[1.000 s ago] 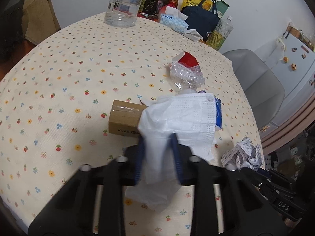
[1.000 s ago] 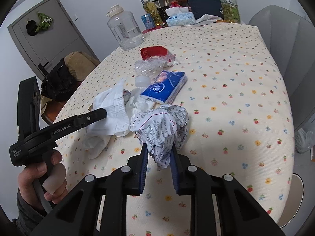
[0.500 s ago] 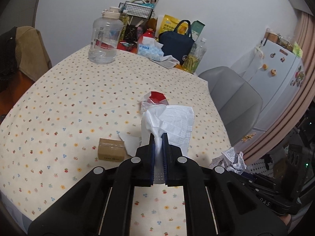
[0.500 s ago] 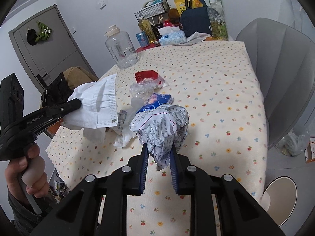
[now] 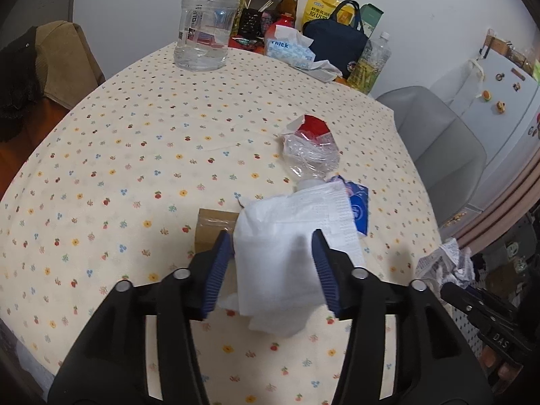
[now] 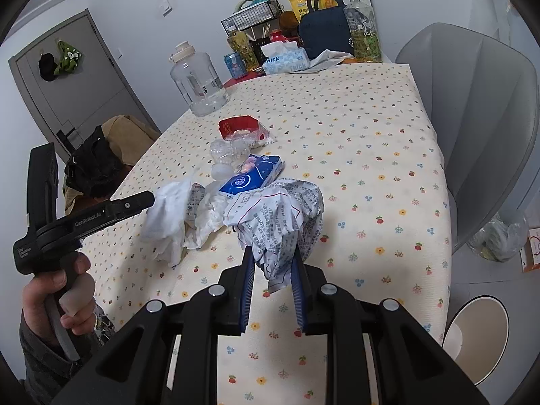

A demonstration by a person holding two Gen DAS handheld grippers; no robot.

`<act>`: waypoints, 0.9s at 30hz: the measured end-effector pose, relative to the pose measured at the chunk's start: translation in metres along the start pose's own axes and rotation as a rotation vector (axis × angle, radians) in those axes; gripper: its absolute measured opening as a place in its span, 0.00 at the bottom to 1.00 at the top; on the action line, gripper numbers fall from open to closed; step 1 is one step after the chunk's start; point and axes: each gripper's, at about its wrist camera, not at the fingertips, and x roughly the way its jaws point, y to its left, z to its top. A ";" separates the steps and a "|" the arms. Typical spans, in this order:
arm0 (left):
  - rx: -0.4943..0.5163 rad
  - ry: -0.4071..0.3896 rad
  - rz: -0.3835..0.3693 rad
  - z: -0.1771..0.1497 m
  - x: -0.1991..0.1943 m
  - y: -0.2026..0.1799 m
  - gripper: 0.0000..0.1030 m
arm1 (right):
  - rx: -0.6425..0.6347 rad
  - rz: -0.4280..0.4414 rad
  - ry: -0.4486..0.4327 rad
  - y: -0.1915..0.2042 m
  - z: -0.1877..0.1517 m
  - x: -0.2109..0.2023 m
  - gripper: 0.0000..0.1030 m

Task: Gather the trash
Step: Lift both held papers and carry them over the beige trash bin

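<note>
My left gripper (image 5: 270,239) hangs over the near part of the flowered table (image 5: 118,155). Its jaws are opening, and a white face mask (image 5: 293,236) sits loose and blurred between them, over a small cardboard box (image 5: 212,226). In the right wrist view the mask (image 6: 168,216) droops onto the table beside the left gripper's tip (image 6: 135,202). My right gripper (image 6: 273,256) is shut on a crumpled printed paper (image 6: 280,216). Beyond it lie a blue tissue pack (image 6: 253,175), a crushed clear bottle (image 6: 229,150) and a red wrapper (image 6: 236,125).
A big water jug (image 5: 202,30), a tissue box (image 5: 287,47), a navy bag (image 5: 334,40) and bottles crowd the far edge. A grey chair (image 6: 489,118) stands to the right, with a white bin (image 6: 479,337) on the floor beside it. A chair with clothes (image 5: 50,60) is on the left.
Half a second ago the left gripper held the mask pinched and raised; now it is lower over the table, its jaws have spread and the mask hangs loose. The right gripper keeps its paper.
</note>
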 end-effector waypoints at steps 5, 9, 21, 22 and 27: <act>0.000 0.000 0.029 0.013 0.014 0.007 0.58 | 0.004 -0.008 0.000 -0.002 0.000 0.000 0.21; 0.013 0.020 0.041 0.019 0.027 0.006 0.49 | 0.009 -0.012 -0.003 -0.004 0.001 -0.001 0.21; 0.081 -0.035 -0.006 0.031 0.001 -0.019 0.05 | 0.004 -0.025 -0.020 -0.006 0.002 -0.010 0.21; 0.078 -0.044 -0.021 0.035 -0.005 -0.020 0.05 | 0.004 -0.026 -0.022 -0.006 0.002 -0.011 0.21; 0.065 -0.080 -0.090 0.047 -0.029 -0.026 0.05 | 0.013 -0.037 -0.046 -0.011 0.004 -0.022 0.21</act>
